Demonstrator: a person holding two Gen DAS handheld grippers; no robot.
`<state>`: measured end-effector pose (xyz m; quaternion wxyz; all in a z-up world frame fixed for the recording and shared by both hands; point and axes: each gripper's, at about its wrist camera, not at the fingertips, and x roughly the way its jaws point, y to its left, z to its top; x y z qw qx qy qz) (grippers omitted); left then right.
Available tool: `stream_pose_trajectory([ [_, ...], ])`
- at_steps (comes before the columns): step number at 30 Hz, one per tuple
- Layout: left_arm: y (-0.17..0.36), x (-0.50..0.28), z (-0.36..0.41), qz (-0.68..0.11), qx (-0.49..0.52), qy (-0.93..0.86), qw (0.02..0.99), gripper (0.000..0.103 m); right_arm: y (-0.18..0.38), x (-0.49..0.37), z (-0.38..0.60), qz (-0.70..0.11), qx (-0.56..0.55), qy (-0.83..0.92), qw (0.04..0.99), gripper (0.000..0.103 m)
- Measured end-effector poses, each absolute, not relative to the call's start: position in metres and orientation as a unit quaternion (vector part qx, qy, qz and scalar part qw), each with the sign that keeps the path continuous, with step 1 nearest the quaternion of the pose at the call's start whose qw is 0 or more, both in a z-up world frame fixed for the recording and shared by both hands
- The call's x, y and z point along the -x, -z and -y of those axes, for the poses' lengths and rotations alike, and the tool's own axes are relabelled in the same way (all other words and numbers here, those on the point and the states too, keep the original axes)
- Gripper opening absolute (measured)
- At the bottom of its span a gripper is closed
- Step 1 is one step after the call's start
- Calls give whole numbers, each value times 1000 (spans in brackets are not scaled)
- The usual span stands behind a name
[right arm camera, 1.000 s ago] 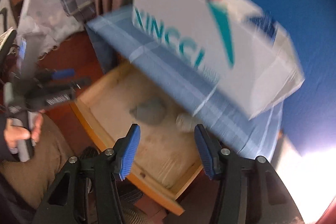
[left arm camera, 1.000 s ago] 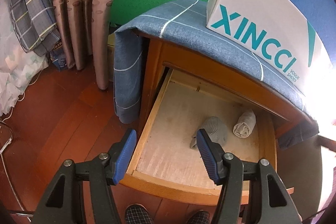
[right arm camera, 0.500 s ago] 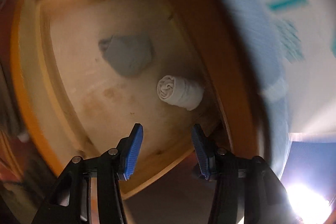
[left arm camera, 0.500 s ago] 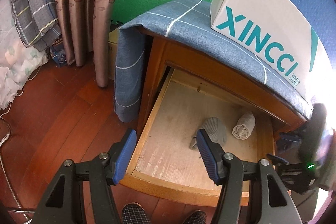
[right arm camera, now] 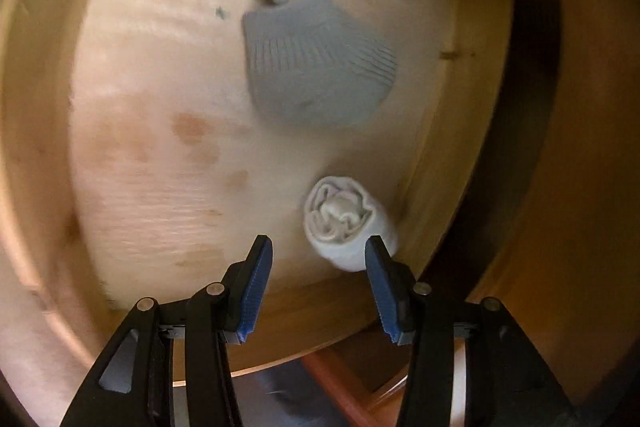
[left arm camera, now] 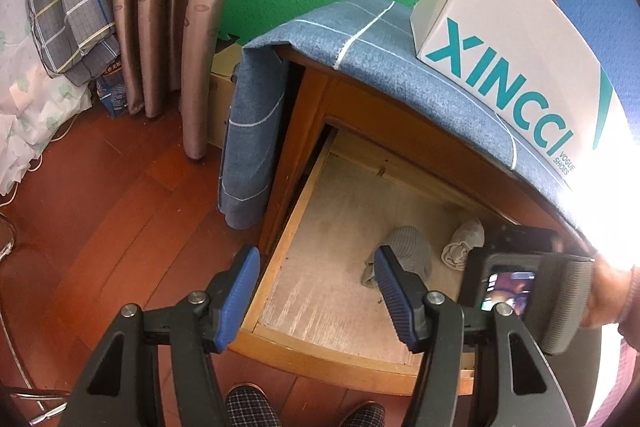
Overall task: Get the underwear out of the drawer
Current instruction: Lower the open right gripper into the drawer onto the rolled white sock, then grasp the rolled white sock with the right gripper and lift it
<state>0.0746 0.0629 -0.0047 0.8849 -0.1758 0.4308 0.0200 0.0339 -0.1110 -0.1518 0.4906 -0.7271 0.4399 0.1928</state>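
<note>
Two bundles of cloth lie in the open wooden drawer (left arm camera: 280, 239), and two grippers hang over it. The right gripper (right arm camera: 318, 283) is low inside, its ribbed blue pads apart with nothing between them. Just ahead of its right-hand pad, and partly behind it, sits a white rolled-up piece of underwear (right arm camera: 348, 223), a tight cylinder showing its spiral end, close against the drawer's side wall. Further ahead and slightly left lies a grey ribbed knit bundle (right arm camera: 316, 67), flattish and rounded, well apart from the pads. The drawer floor is pale, stained board. The left gripper (left arm camera: 316, 291) hangs above the drawer's front corner, jaws wide and empty. Beyond it, one white cardboard shoebox (left arm camera: 512, 39) stands on a blue woven cloth (left arm camera: 360, 39) draped over the cabinet.
</note>
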Motion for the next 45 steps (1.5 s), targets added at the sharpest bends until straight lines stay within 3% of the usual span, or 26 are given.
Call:
stream_pose_trajectory([
  [9, 6, -75, -65, -432, 183, -19, 883, 61, 181, -33, 116, -402, 792, -200, 414, 48],
  [17, 6, -75, -65, -434, 186, -16, 881, 61, 193, -27, 122, -368, 831, -201, 366, 56],
  [25, 7, -76, -66, -436, 191, -15, 880, 61, 204, -36, 122, -393, 836, -195, 330, 70],
  [33, 7, -76, -66, -435, 195, -13, 879, 61, 199, -41, 113, -360, 854, -186, 326, 75],
  [45, 6, -76, -66, -437, 196, -12, 878, 61, 240, -66, 125, -389, 860, -146, 295, 75],
])
